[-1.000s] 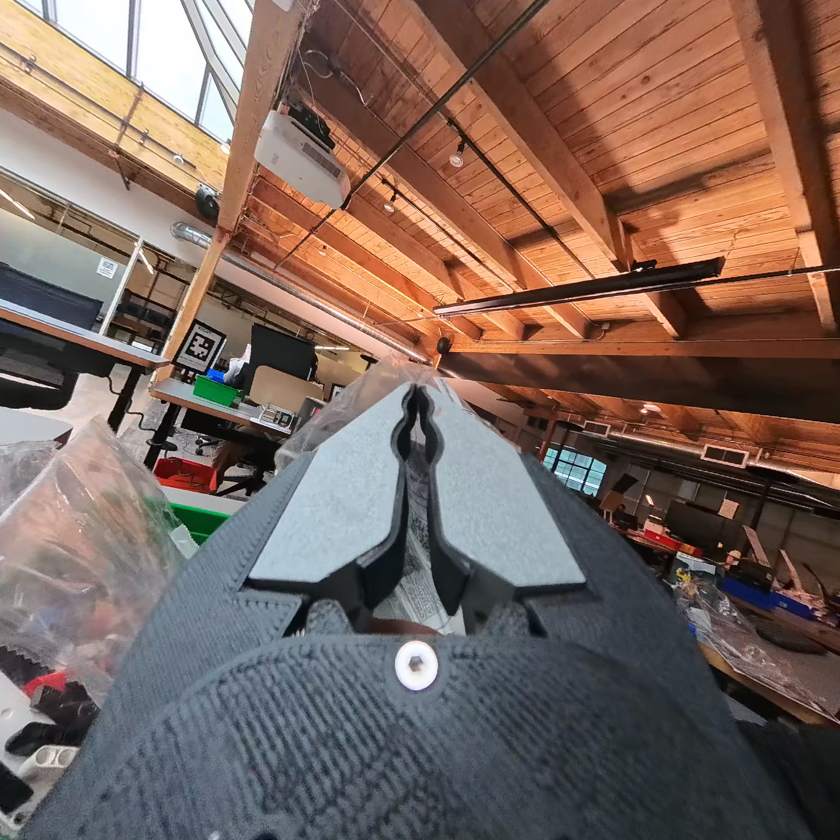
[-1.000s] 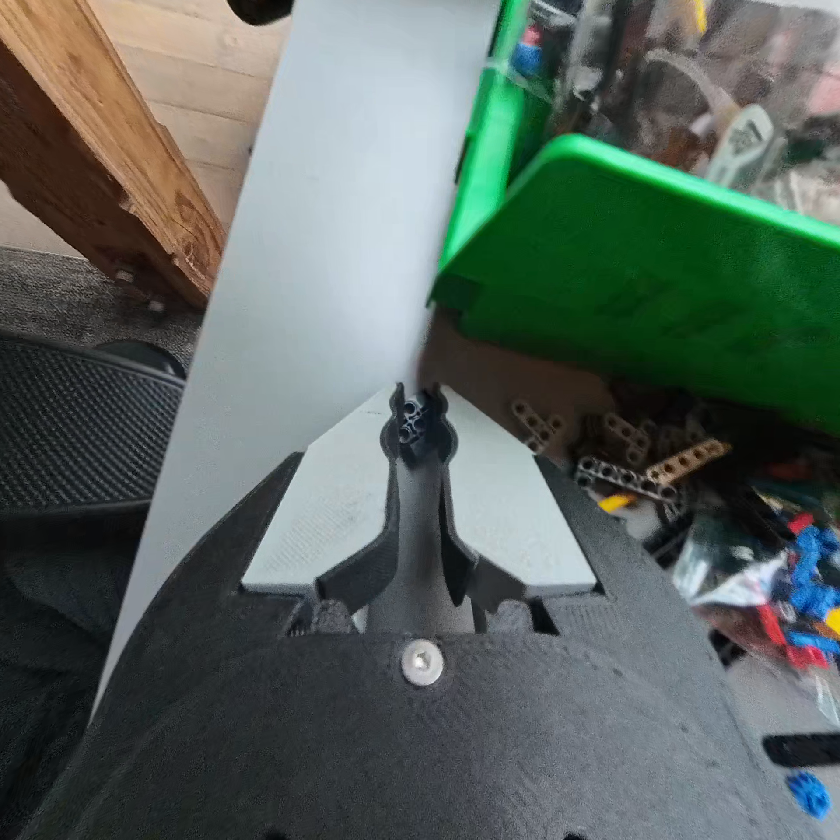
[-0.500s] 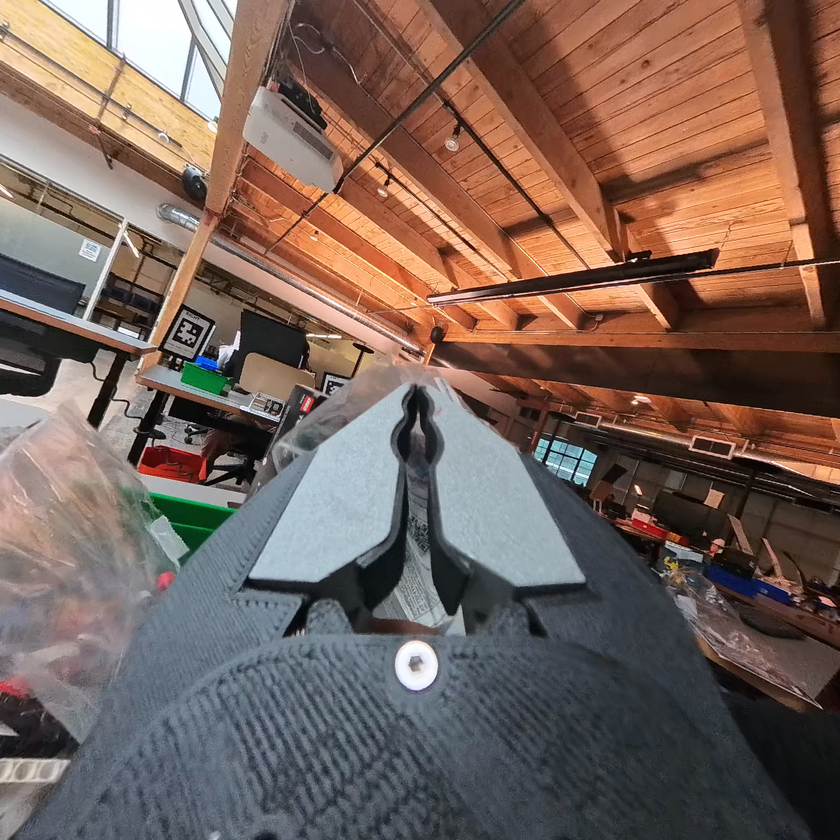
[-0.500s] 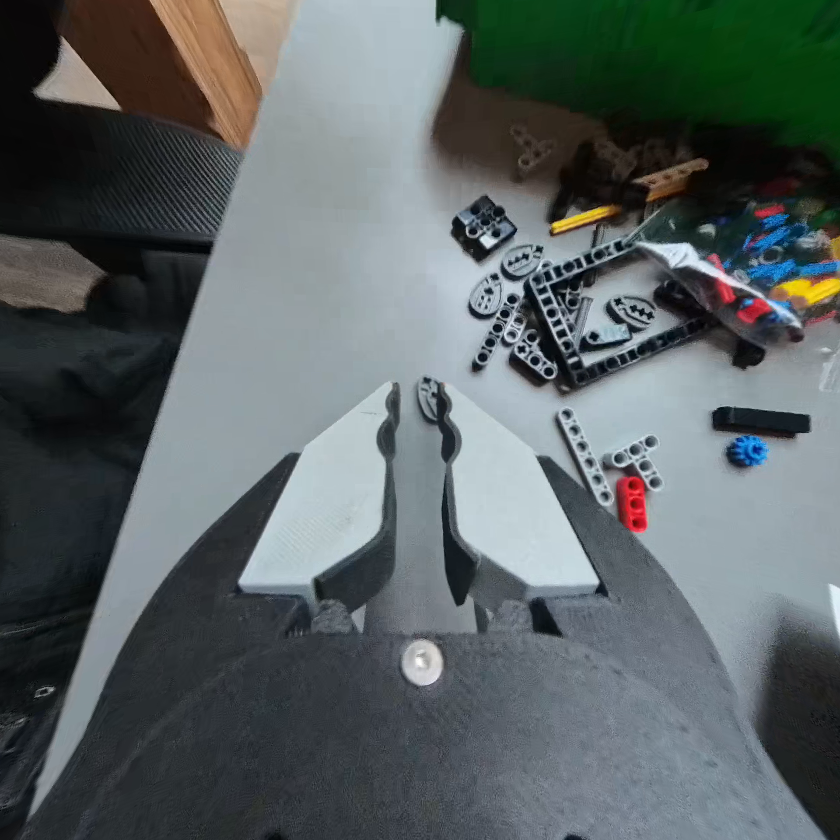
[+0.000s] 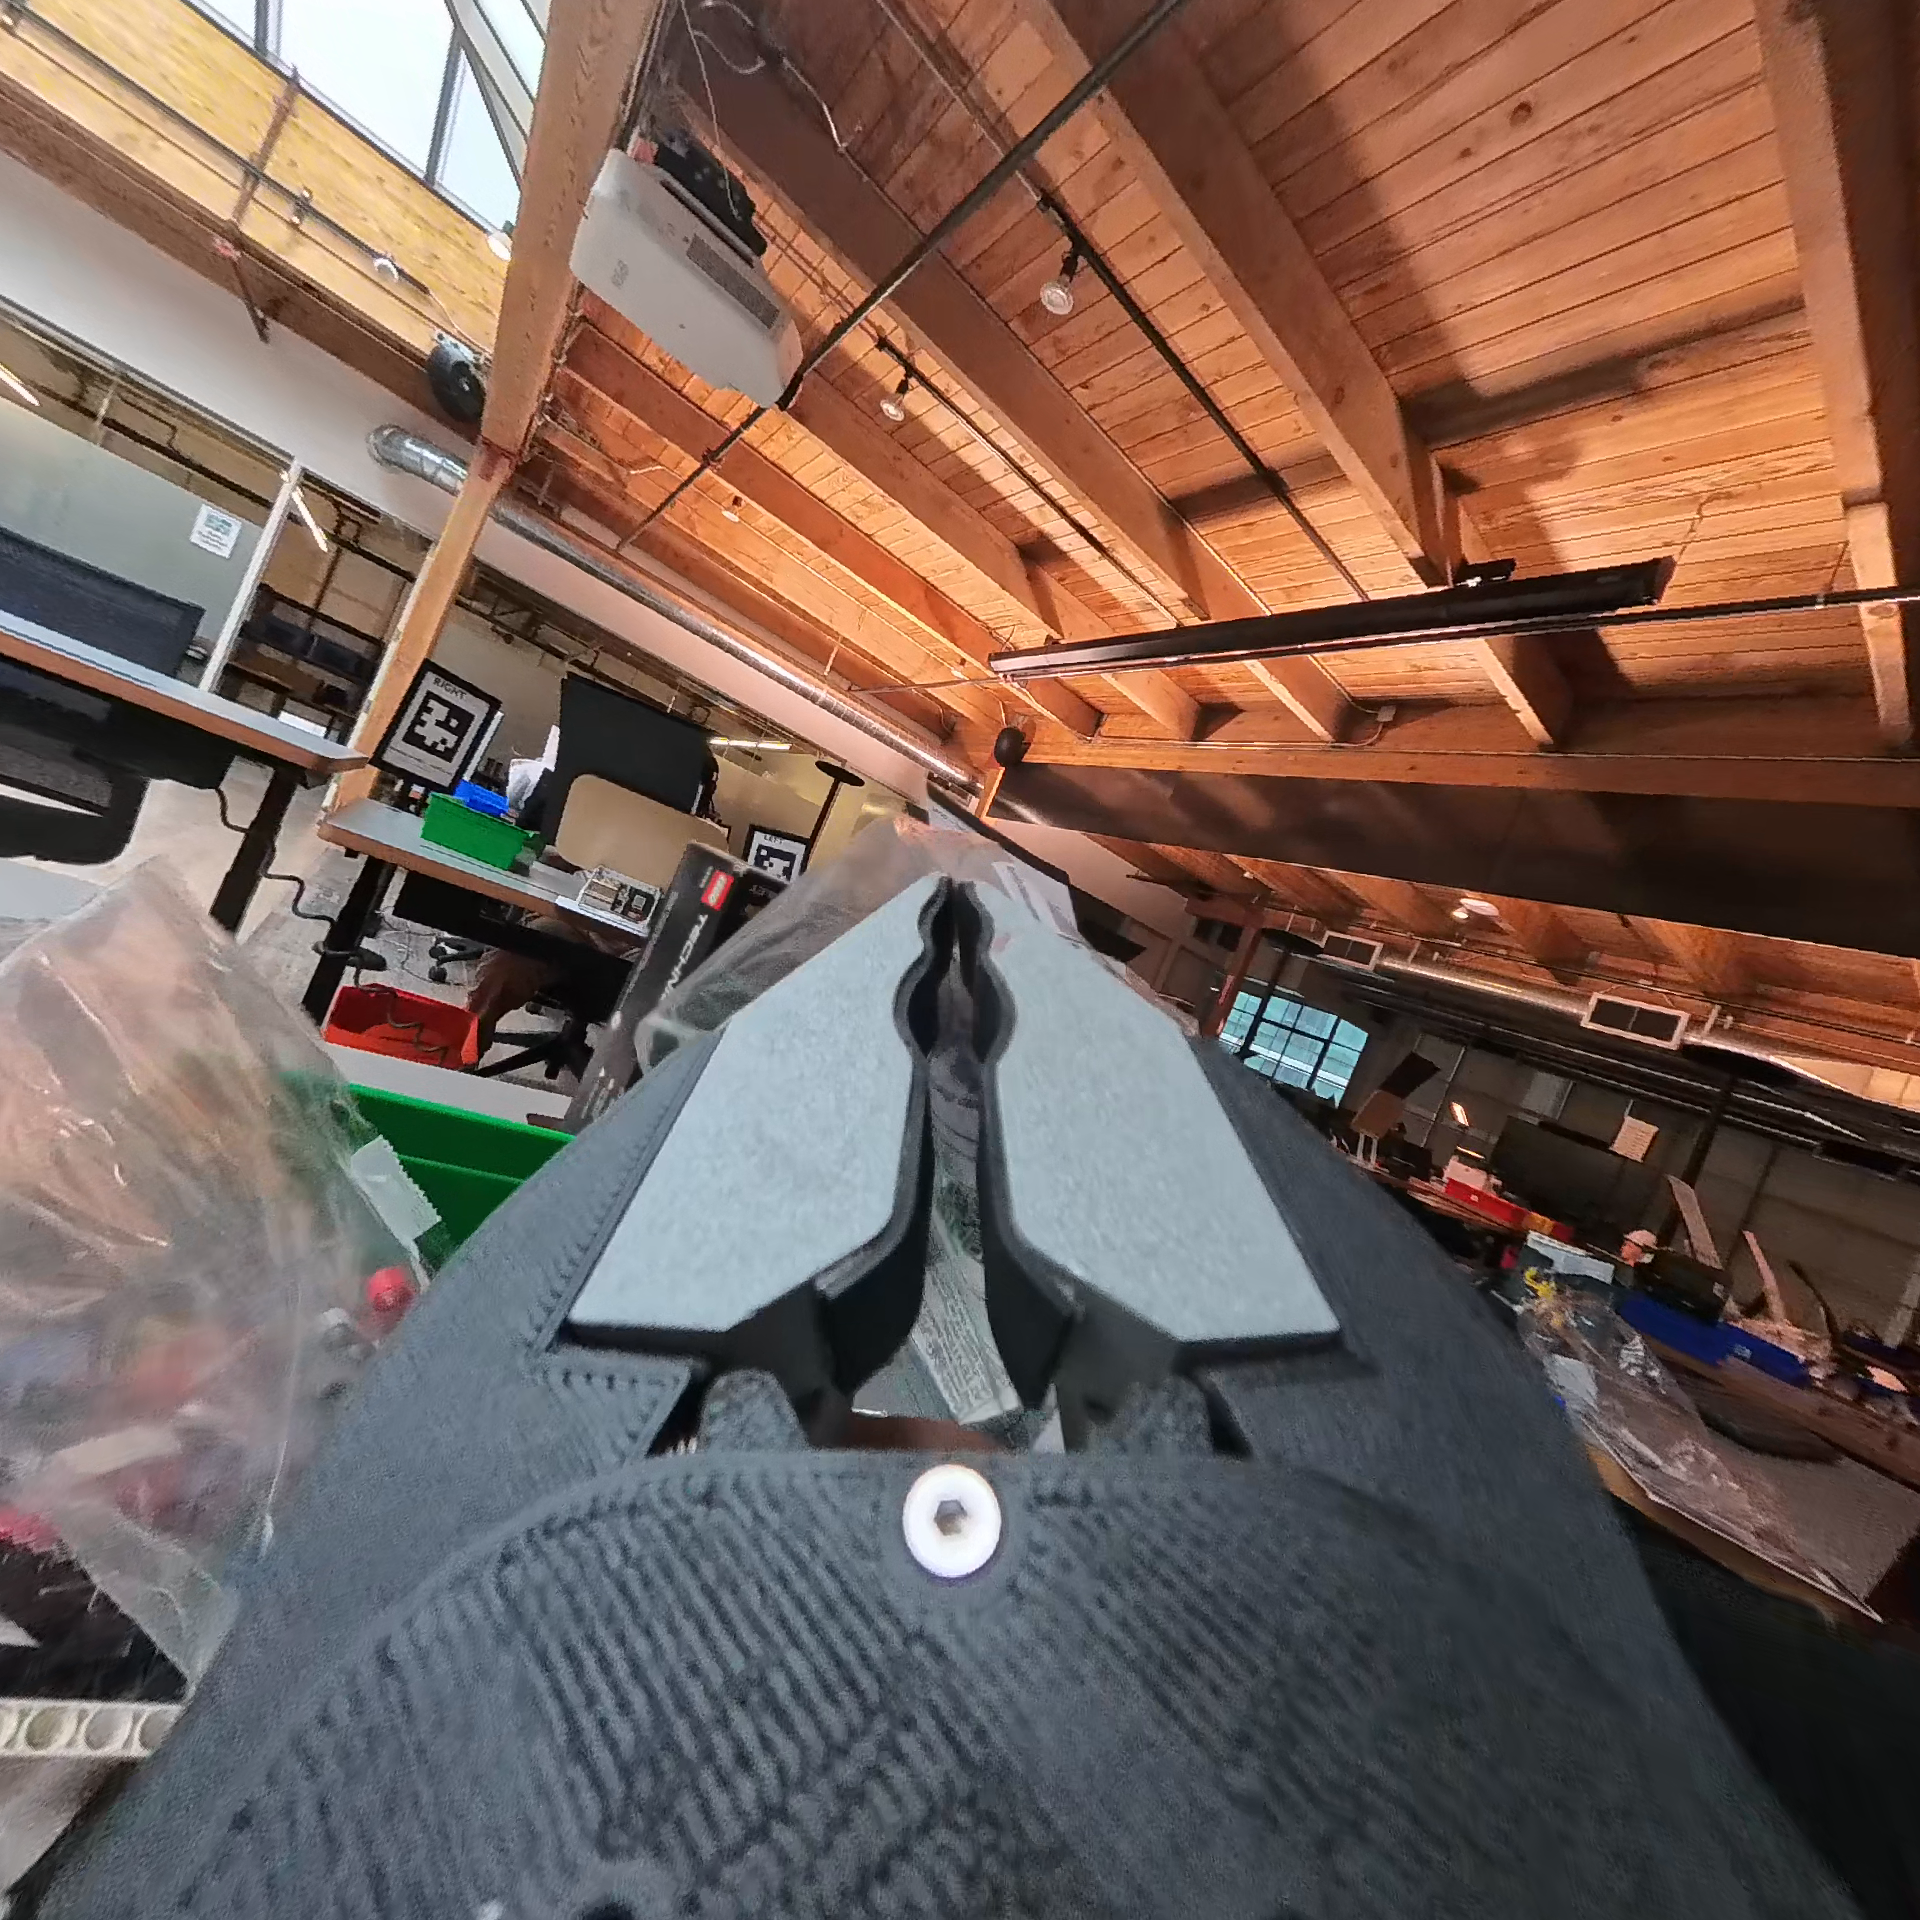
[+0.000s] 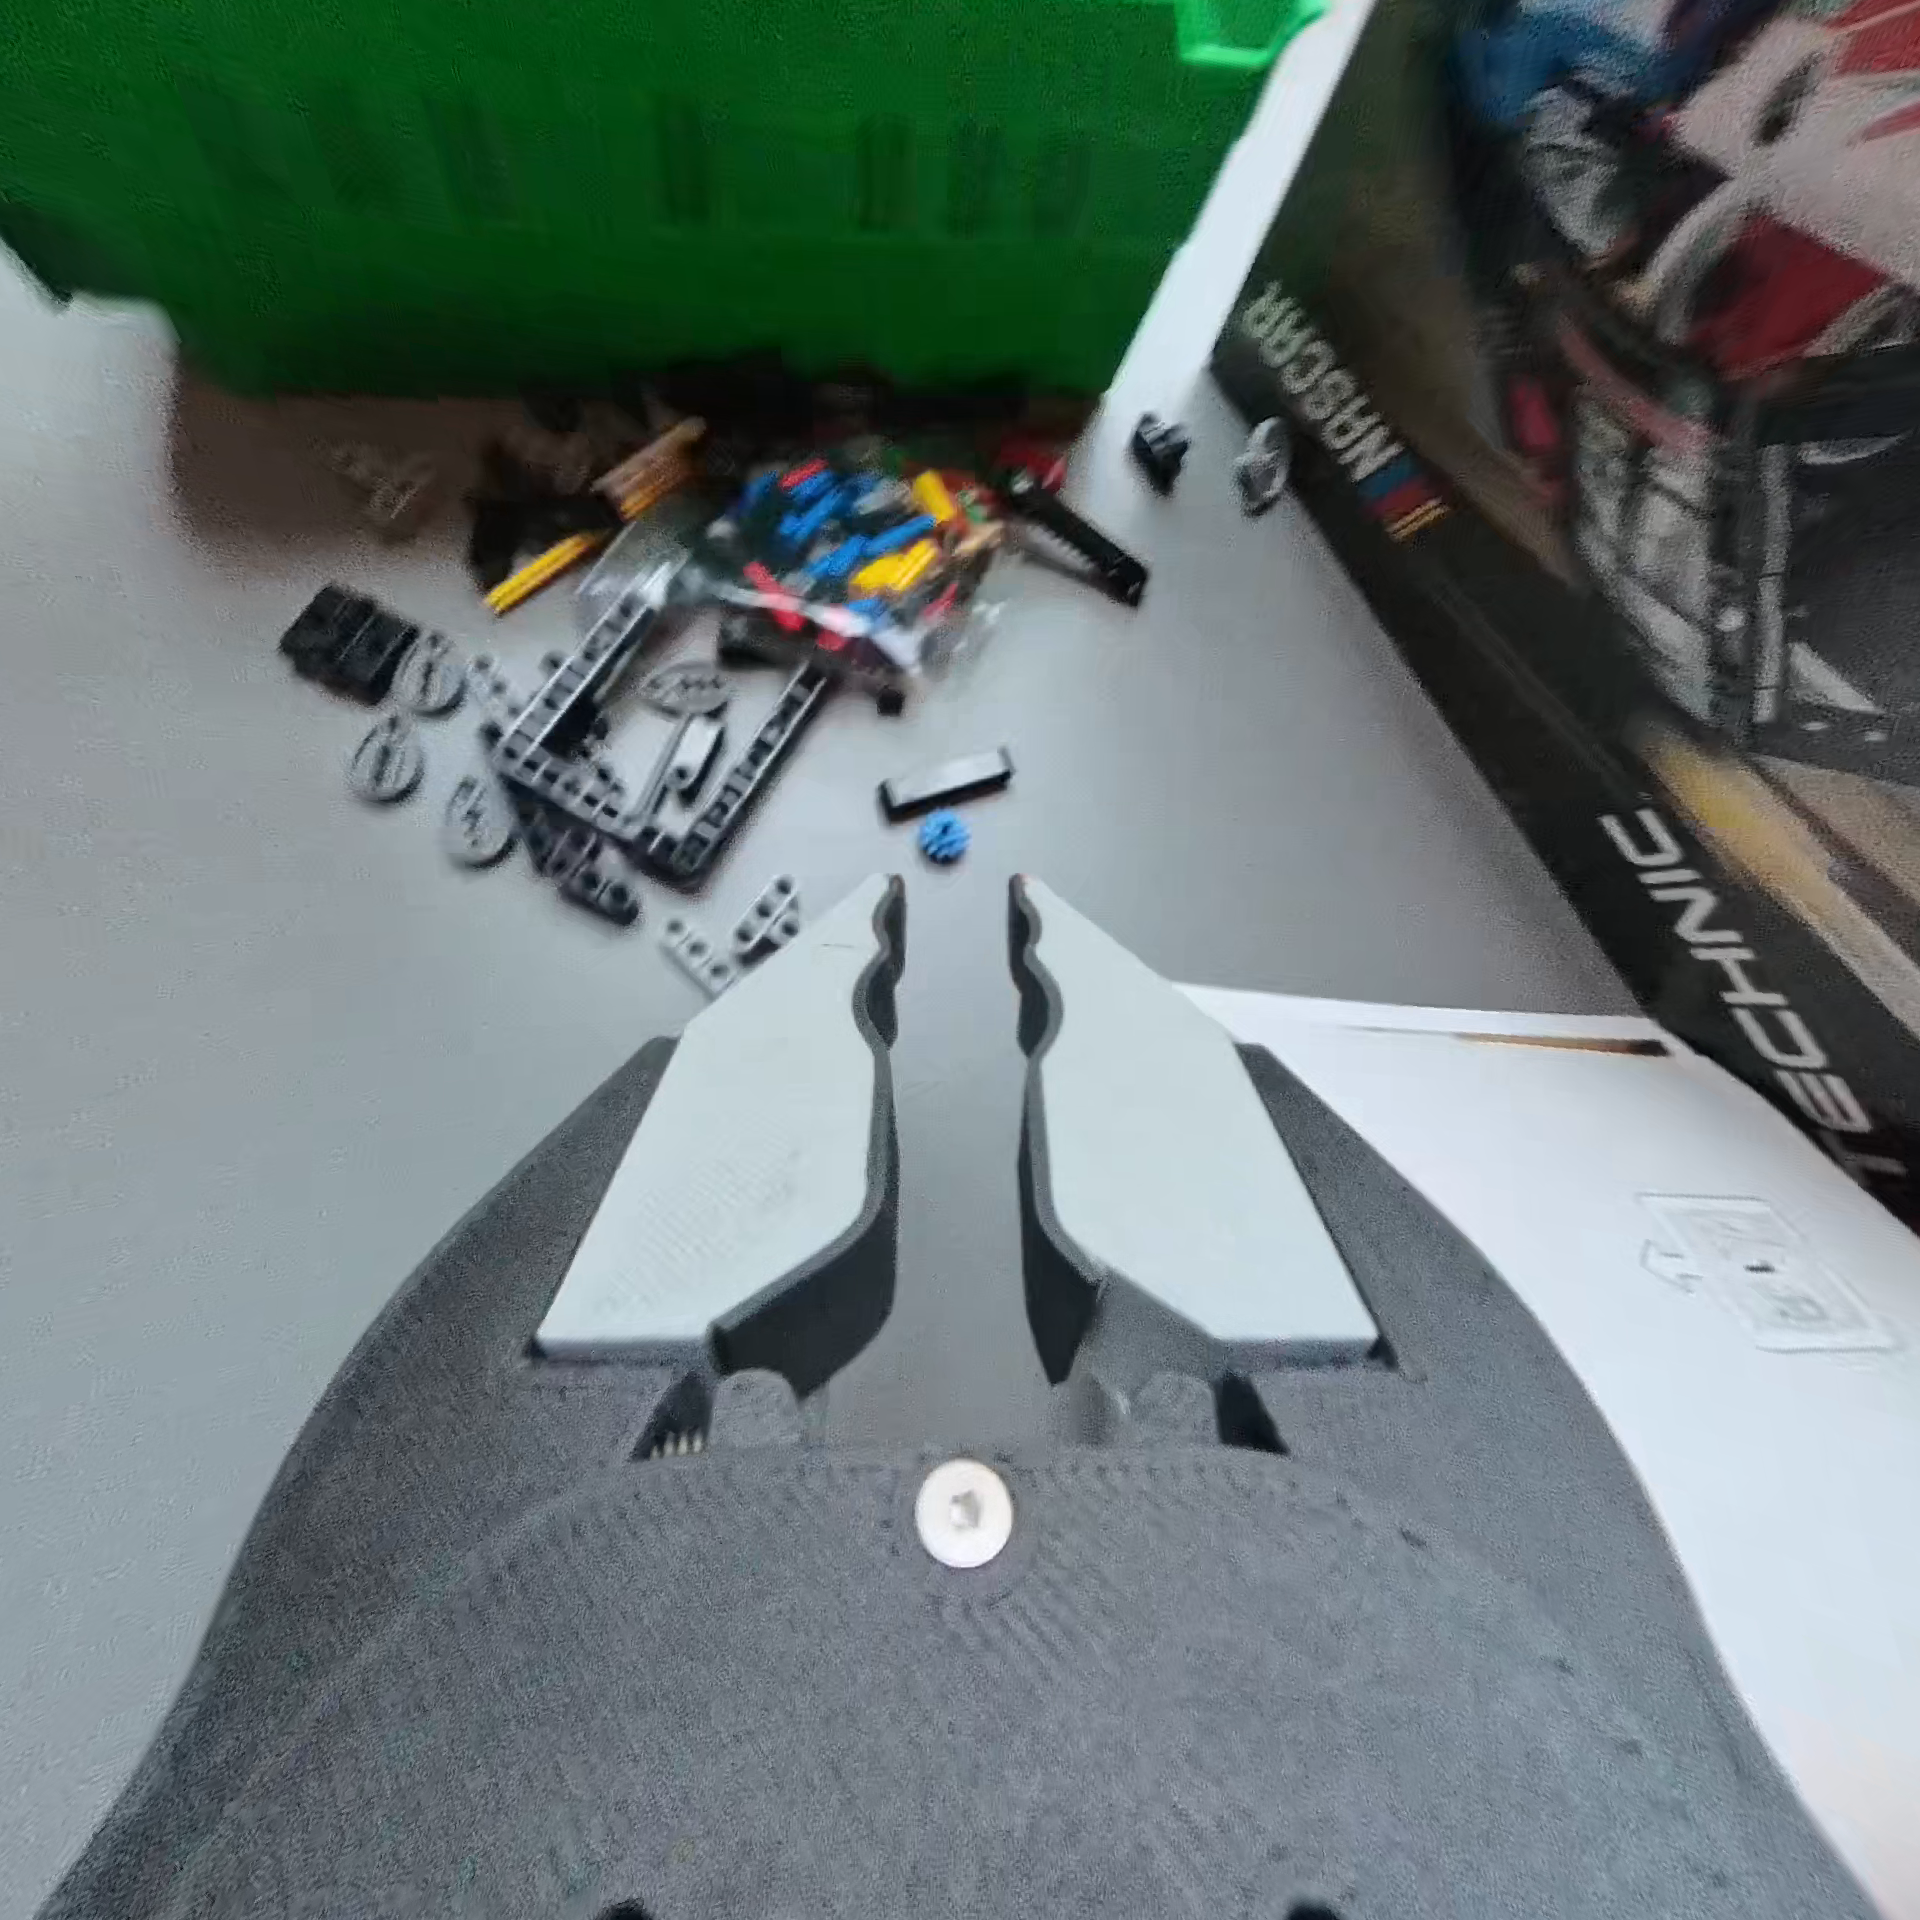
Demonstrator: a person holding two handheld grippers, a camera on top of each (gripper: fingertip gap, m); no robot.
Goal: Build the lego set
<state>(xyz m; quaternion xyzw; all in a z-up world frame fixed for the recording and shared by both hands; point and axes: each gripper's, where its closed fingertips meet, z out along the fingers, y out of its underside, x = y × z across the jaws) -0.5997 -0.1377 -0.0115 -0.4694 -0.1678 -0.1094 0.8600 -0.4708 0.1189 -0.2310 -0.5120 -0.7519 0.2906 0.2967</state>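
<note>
Jaws pressed together, the left gripper [image 5: 954, 914] pinches a clear plastic bag [image 5: 940, 1226] with printed paper inside, raised toward the wooden ceiling; the right gripper [image 6: 954, 883] hangs parted and empty over the grey table [image 6: 208, 1091]. Ahead, loose lego pieces [image 6: 582, 748] surround an opened bag of coloured parts [image 6: 831, 561], before a green bin [image 6: 623, 177], contents unseen. The set's box [image 6: 1610, 468] stands right

**Loose parts crowd a grey table**

A grey table [image 6: 208, 1039] carries a green bin [image 6: 623, 187], a scatter of loose lego pieces [image 6: 644, 748], a clear bag of coloured parts [image 6: 842, 571], a small blue gear [image 6: 943, 834], the set's printed box [image 6: 1558, 623] and a white booklet [image 6: 1558, 1195].
</note>
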